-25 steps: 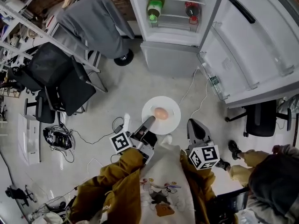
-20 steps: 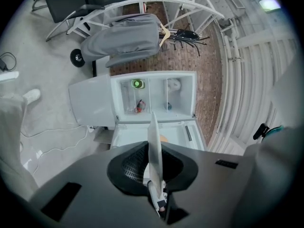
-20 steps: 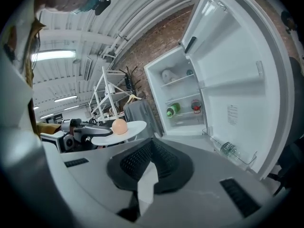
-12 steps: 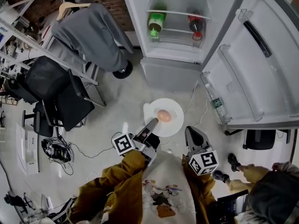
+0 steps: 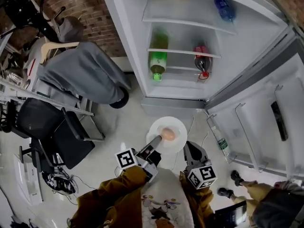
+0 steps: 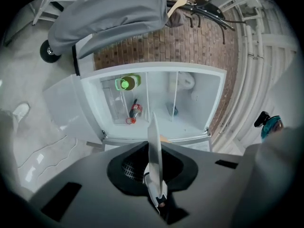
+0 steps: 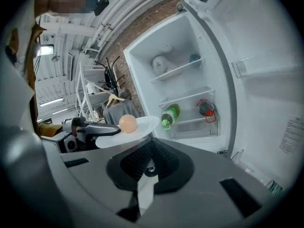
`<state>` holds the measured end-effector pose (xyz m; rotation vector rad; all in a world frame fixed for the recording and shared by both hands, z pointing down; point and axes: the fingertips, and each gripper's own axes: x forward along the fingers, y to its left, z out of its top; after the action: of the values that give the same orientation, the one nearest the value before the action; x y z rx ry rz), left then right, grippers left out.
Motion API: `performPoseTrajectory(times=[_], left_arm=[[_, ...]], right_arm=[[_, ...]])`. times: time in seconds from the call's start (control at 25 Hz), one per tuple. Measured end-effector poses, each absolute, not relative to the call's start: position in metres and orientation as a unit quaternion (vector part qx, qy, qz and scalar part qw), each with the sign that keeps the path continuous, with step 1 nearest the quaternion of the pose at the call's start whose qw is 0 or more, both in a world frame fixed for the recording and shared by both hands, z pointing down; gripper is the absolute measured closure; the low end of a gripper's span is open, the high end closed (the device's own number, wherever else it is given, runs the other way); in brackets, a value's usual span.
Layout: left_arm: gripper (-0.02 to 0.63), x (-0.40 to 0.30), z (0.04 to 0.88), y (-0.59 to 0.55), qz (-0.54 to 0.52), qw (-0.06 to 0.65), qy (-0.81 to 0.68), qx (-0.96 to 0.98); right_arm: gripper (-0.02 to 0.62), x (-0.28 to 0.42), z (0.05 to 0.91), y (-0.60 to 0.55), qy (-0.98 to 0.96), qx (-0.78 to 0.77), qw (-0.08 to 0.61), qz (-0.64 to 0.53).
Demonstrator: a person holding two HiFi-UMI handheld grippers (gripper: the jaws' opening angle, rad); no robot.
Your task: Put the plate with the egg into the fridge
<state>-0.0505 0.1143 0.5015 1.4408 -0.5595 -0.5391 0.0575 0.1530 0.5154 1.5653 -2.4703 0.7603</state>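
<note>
A white plate (image 5: 176, 127) with a tan egg (image 5: 167, 135) on it hangs over the floor in front of the open fridge (image 5: 128, 42). My left gripper (image 5: 153, 145) is shut on the plate's near rim. In the left gripper view the plate (image 6: 155, 146) stands edge-on between the jaws. My right gripper (image 5: 190, 150) is beside the plate on the right, shut and empty. From the right gripper view the plate (image 7: 145, 126) and egg (image 7: 127, 123) are at the left, level, held by the left gripper (image 7: 97, 129).
The fridge shelves hold a green bottle (image 5: 158, 61), a red-capped dark bottle (image 5: 203, 60) and a blue bottle (image 5: 223, 6). Its open door (image 5: 266, 122) swings out to the right. A grey jacket (image 5: 80, 72) and a black chair (image 5: 57, 132) stand to the left.
Both grippers and the plate with the egg have moved toward the fridge, which now fills much more of the head view. The grip on the plate is unchanged.
</note>
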Motion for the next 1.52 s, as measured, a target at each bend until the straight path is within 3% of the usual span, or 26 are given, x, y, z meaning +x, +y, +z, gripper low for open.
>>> performPoseTrajectory(times=[0.28, 0.48, 0.92, 1.16, 1.2, 1.32, 1.36, 1.52], left_arm=[[0.577, -0.079, 0.509, 0.035, -0.236, 0.715, -0.228, 0.617], [0.577, -0.083, 0.512, -0.004, -0.225, 0.72, -0.2, 0.625], [0.577, -0.077, 0.513, -0.038, -0.224, 0.717, -0.179, 0.636], [0.577, -0.077, 0.514, -0.057, -0.218, 0.69, -0.191, 0.663], [0.577, -0.076, 0.51, -0.058, -0.22, 0.687, -0.189, 0.667], [0.577, -0.076, 0.506, -0.058, -0.222, 0.685, -0.186, 0.669], [0.577, -0.077, 0.506, -0.057, -0.222, 0.685, -0.186, 0.669], [0.577, -0.083, 0.505, -0.061, -0.227, 0.676, -0.187, 0.675]], right_arm=[[0.589, 0.037, 0.516, 0.071, -0.788, 0.531, 0.08, 0.302], [0.589, 0.047, 0.514, 0.026, -0.755, 0.564, 0.05, 0.329], [0.589, 0.066, 0.514, 0.002, -0.724, 0.609, 0.05, 0.32], [0.586, 0.074, 0.487, -0.009, -0.75, 0.565, -0.06, 0.338], [0.559, 0.072, 0.482, -0.01, -0.748, 0.555, -0.092, 0.353], [0.375, 0.065, 0.474, -0.012, -0.732, 0.52, -0.188, 0.398], [0.345, 0.06, 0.474, -0.013, -0.732, 0.512, -0.198, 0.404], [0.337, 0.041, 0.485, -0.01, -0.724, 0.491, -0.21, 0.437]])
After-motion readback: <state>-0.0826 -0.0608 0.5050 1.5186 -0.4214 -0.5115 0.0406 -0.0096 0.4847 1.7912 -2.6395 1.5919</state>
